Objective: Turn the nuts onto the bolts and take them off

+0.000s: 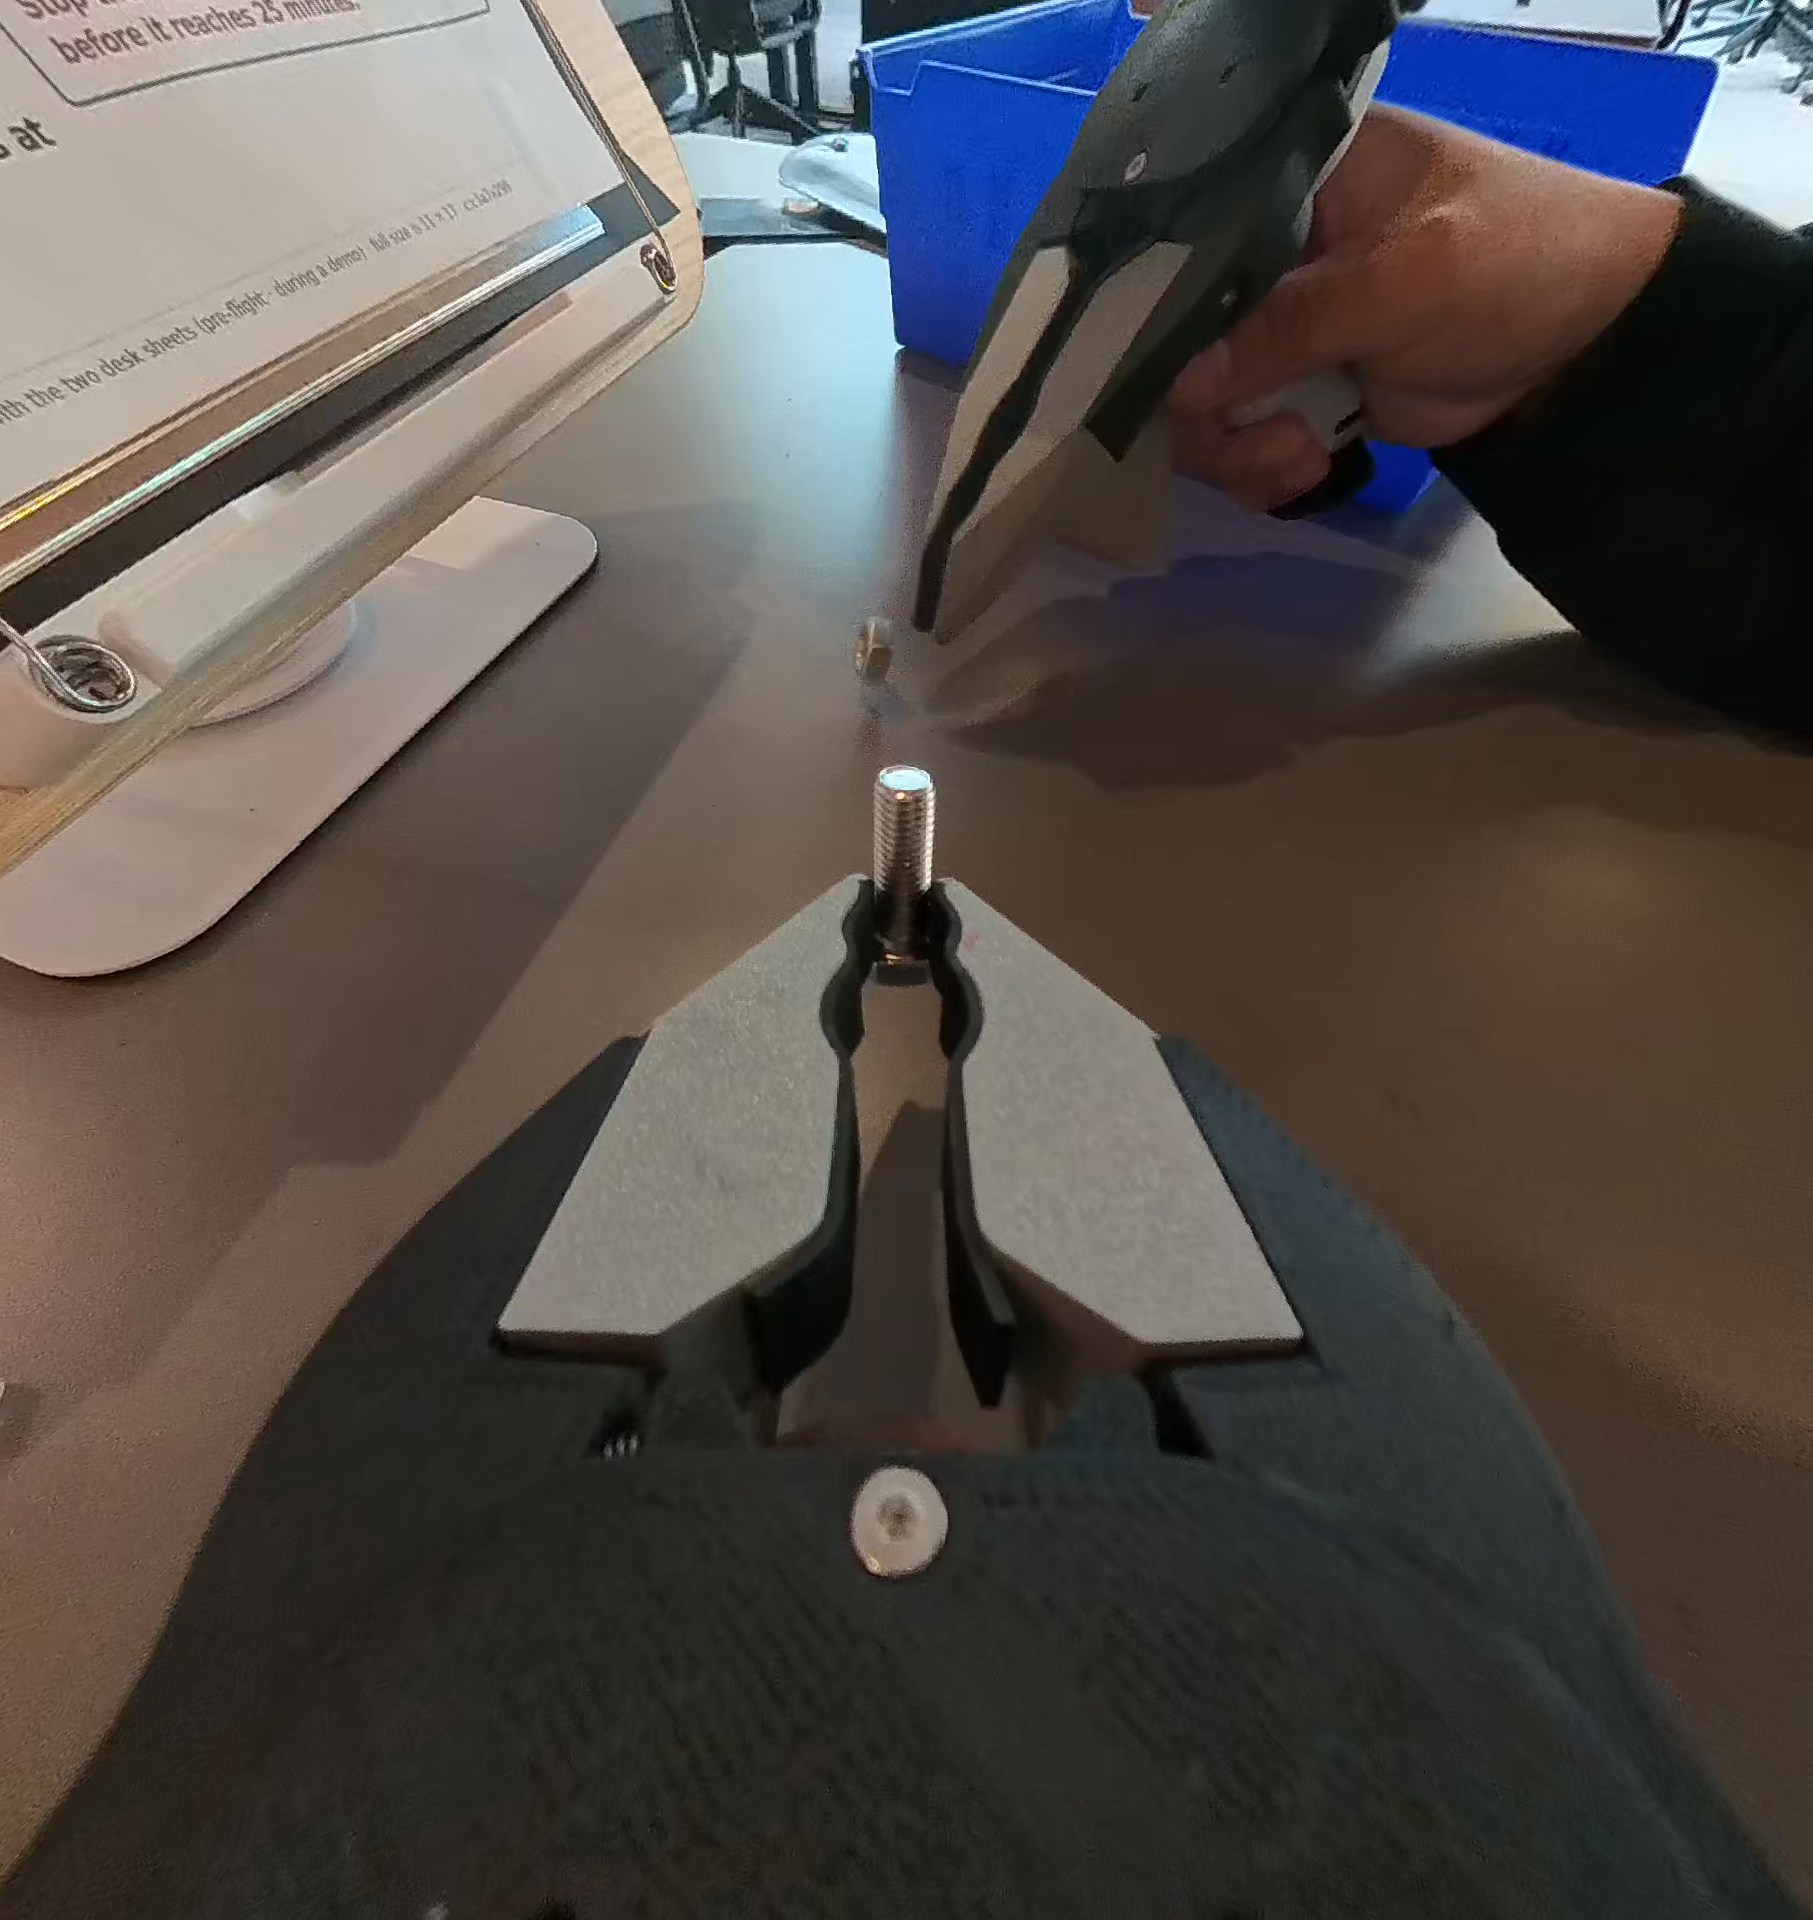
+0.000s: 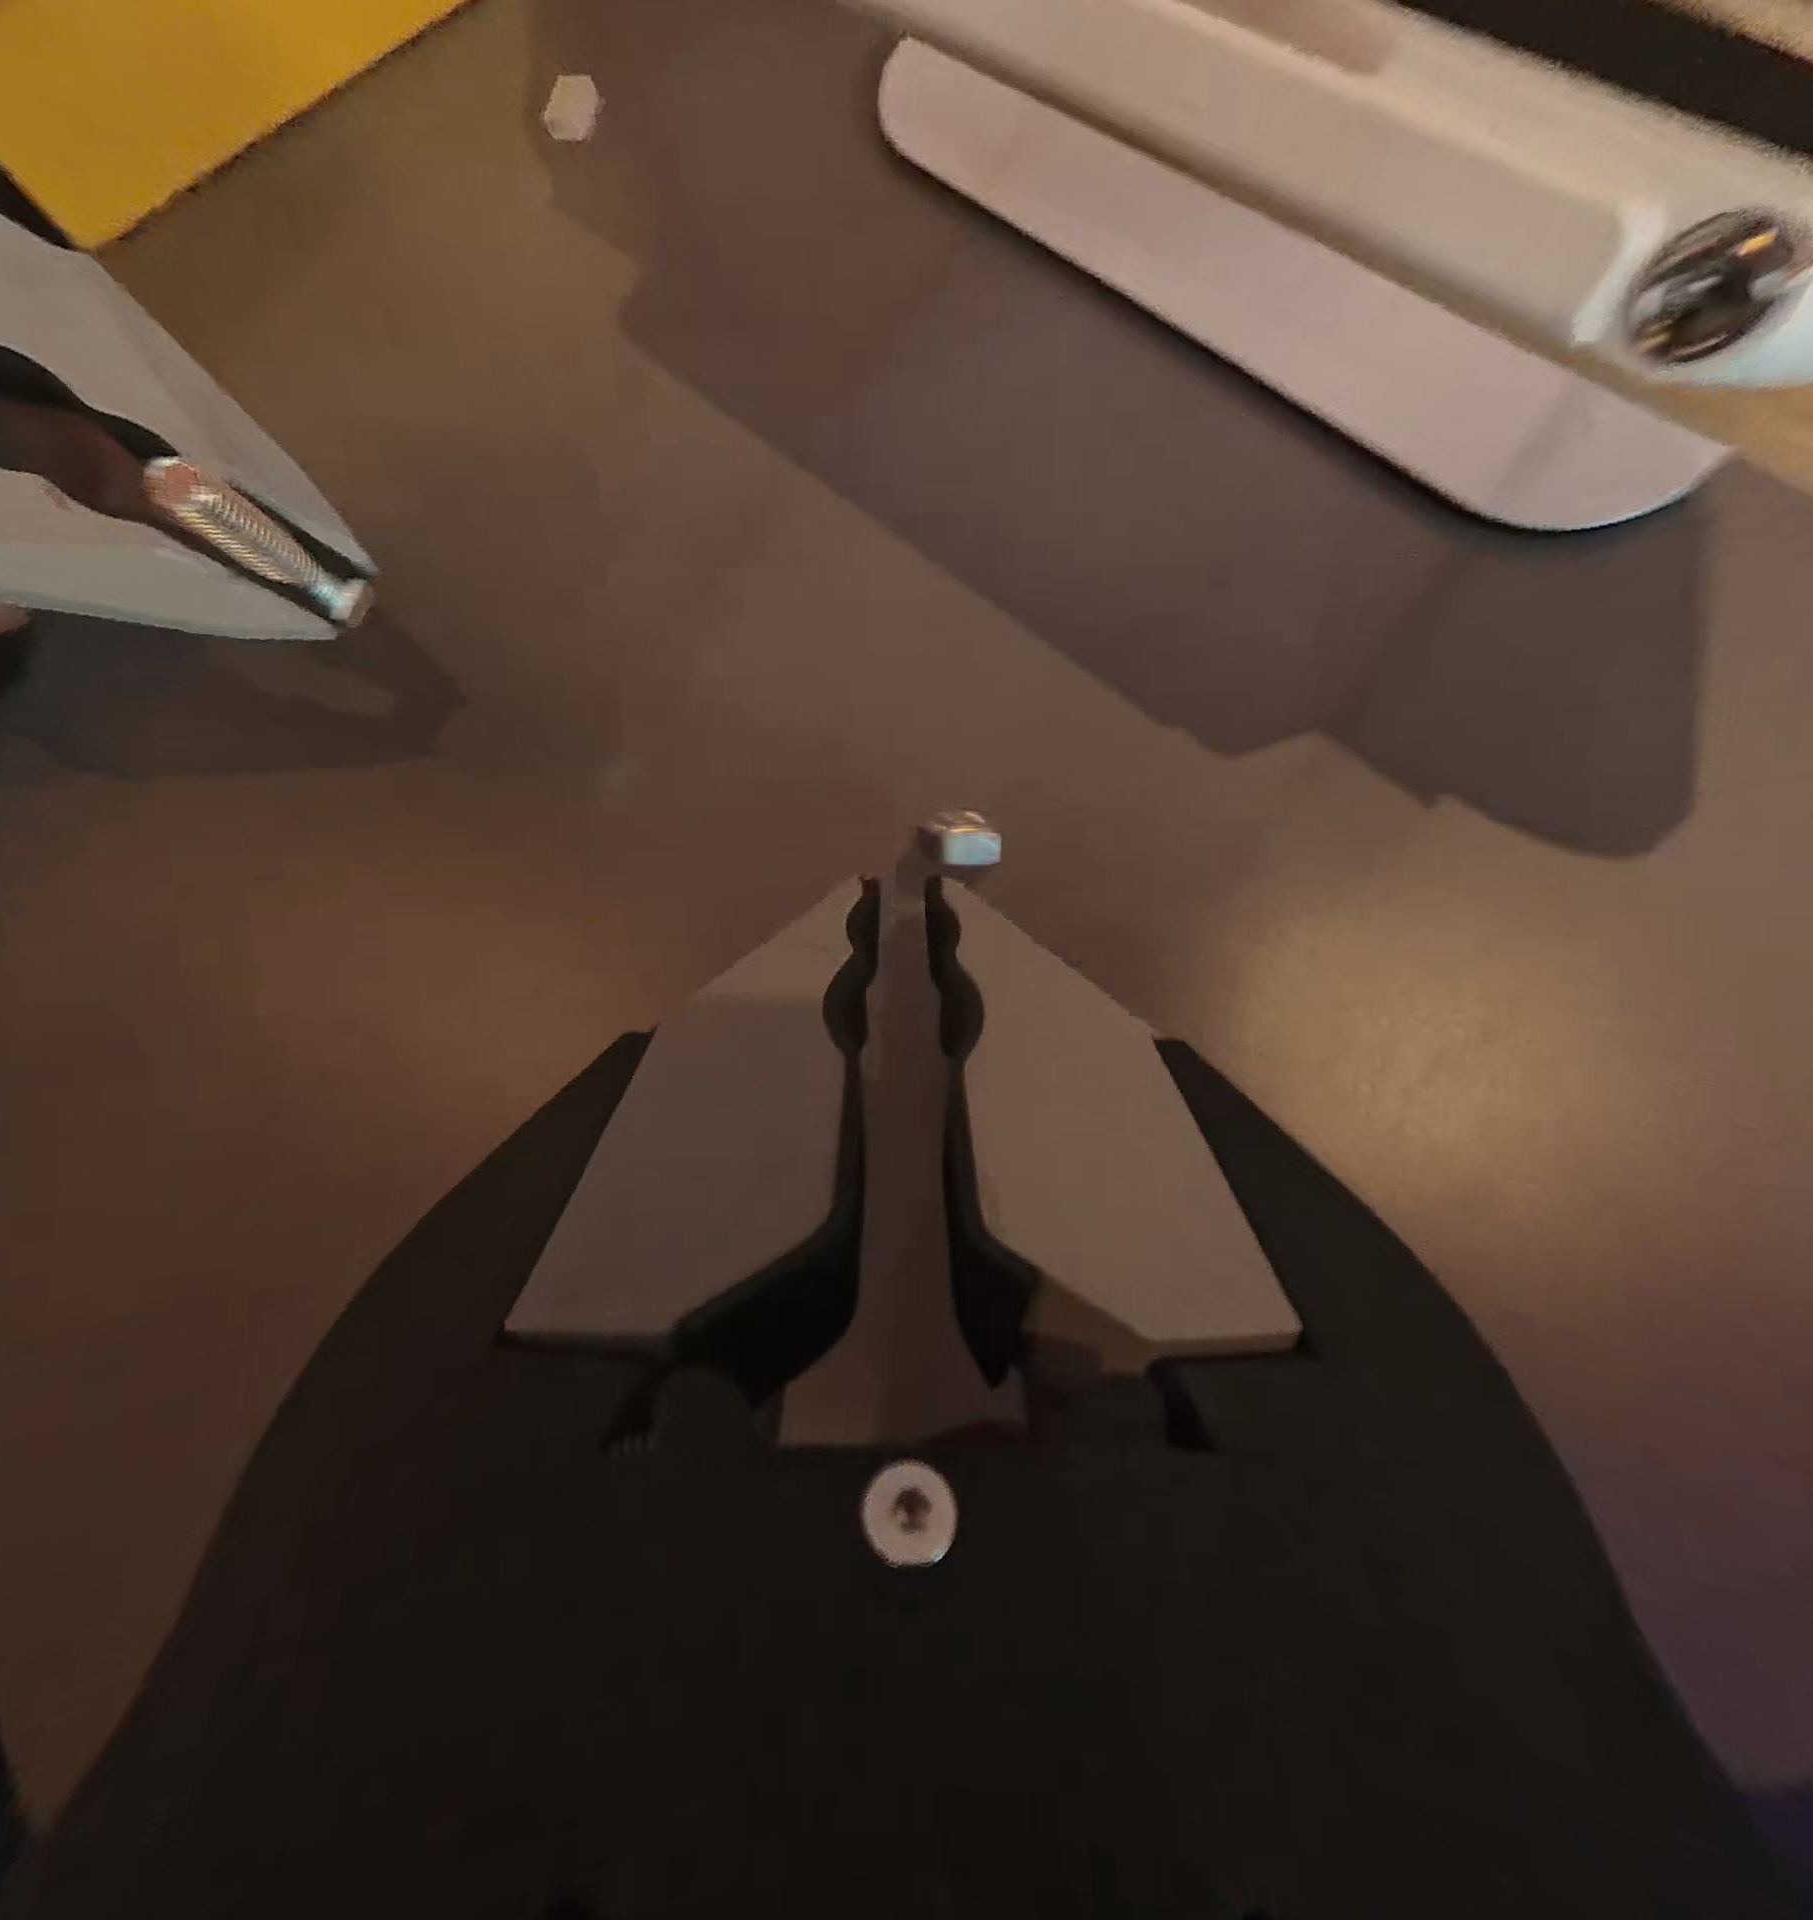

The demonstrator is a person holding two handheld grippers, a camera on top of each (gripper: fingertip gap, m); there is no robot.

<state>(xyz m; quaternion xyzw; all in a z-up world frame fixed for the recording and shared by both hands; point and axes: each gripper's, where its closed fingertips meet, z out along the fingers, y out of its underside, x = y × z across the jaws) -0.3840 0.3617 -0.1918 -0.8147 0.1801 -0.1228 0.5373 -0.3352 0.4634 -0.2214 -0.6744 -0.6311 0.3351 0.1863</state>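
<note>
My left gripper (image 1: 904,902) is shut on the head of a silver bolt (image 1: 904,831), whose threaded shank sticks out past the fingertips. It also shows at the left of the right wrist view (image 2: 346,603), with the bolt (image 2: 247,540) in it. My right gripper (image 2: 907,888) has its jaws almost together, and a small silver nut (image 2: 959,836) sits at the very tips, seemingly pinched there. In the left wrist view the right gripper (image 1: 928,621) points down at the table beyond the bolt, with the nut (image 1: 873,646) at its tip, just above the surface.
A document stand with a printed sheet (image 1: 258,260) on a white base (image 1: 258,790) stands at the left; its base also shows in the right wrist view (image 2: 1297,312). A blue bin (image 1: 985,177) stands behind the person's hand (image 1: 1421,312). A pale hexagonal piece (image 2: 573,107) lies near a yellow object (image 2: 154,104). Some 12 cm of space lies between my two pairs of fingers.
</note>
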